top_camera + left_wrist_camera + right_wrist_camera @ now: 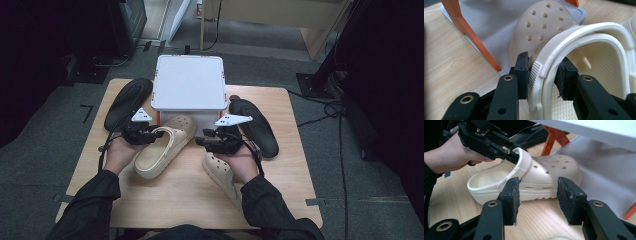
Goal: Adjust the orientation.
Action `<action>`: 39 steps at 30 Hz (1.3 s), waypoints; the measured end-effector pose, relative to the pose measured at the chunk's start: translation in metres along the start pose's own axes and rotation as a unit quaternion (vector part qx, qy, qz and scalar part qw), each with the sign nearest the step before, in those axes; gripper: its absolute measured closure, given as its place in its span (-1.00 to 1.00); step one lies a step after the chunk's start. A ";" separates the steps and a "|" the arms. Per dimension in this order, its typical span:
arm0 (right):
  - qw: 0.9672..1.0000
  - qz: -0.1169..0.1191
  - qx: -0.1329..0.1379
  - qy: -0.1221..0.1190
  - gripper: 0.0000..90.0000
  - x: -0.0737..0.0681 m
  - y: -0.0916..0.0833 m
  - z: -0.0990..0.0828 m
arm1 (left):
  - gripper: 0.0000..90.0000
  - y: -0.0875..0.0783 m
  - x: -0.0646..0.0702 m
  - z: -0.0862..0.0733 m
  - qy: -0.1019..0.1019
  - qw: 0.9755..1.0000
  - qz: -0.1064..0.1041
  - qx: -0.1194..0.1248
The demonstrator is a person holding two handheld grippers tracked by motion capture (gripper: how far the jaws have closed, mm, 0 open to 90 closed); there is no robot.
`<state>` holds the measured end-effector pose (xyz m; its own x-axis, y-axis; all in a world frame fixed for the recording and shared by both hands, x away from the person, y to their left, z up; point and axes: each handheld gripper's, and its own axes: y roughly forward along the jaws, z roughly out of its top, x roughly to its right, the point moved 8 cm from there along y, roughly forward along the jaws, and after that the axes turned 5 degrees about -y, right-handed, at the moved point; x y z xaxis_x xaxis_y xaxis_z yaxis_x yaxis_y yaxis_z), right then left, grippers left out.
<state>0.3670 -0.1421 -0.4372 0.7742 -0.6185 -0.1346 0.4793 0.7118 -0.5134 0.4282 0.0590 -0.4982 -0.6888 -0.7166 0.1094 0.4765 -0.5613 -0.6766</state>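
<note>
A beige clog lies at the table's middle, its holed toe tucked under a white rack. My left gripper is at the heel strap. The strap runs between the jaws, which stand a little apart from it, so the gripper is open. The right gripper view shows that left gripper at the strap too. A second beige clog lies under the person's right hand. My right gripper hovers open and holds nothing, aimed at the first clog's side.
The rack has a white top, orange legs and a pale base plate. One black shoe lies at the rack's left, another at its right. Bare wood shows at the table's front.
</note>
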 end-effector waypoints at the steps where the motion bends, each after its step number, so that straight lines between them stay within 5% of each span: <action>1: 1.000 0.001 -0.002 0.002 0.18 -0.003 0.003 -0.001 | 0.46 0.000 0.001 -0.001 -0.004 1.000 -0.010 -0.002; 8: 0.999 0.003 -0.022 -0.031 0.10 -0.021 0.016 -0.006 | 0.16 0.003 0.004 -0.005 -0.013 0.999 -0.041 -0.025; 13: 0.999 0.009 -0.023 -0.020 0.09 -0.036 0.028 -0.005 | 0.02 -0.007 0.003 -0.003 -0.025 0.998 -0.057 -0.009; 18: 0.999 0.021 -0.017 -0.024 0.05 -0.053 0.038 -0.002 | -0.06 -0.027 0.002 -0.003 -0.017 0.997 -0.066 0.021; 21: 0.999 0.018 -0.021 -0.025 -0.01 -0.065 0.048 -0.005 | 0.03 -0.039 -0.005 -0.005 -0.033 0.995 -0.078 0.045; 25: 0.999 0.009 -0.033 -0.018 -0.02 -0.073 0.066 -0.013 | 0.15 -0.043 -0.014 -0.012 -0.050 0.995 -0.080 0.044; 29: 0.999 0.006 -0.033 -0.016 -0.05 -0.075 0.073 -0.019 | 0.21 -0.044 -0.017 -0.017 -0.051 0.995 -0.080 0.042; 31: 0.999 -0.016 -0.034 -0.027 -0.08 -0.075 0.077 -0.025 | 0.27 -0.047 -0.018 -0.022 -0.047 0.995 -0.078 0.045; 34: 1.000 -0.019 -0.024 0.003 -0.09 -0.076 0.078 -0.031 | 0.33 -0.045 -0.018 -0.031 -0.040 0.996 -0.073 0.030; 39: 0.999 -0.031 -0.021 0.018 -0.15 -0.072 0.082 -0.037 | 0.35 -0.044 -0.022 -0.041 -0.047 0.996 -0.067 0.020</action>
<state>0.3349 -0.0511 -0.5014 0.7287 -0.6722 -0.1312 0.5066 0.6580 -0.5571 0.4002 0.1159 -0.5008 -0.6949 -0.6685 0.2651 0.4064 -0.6692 -0.6221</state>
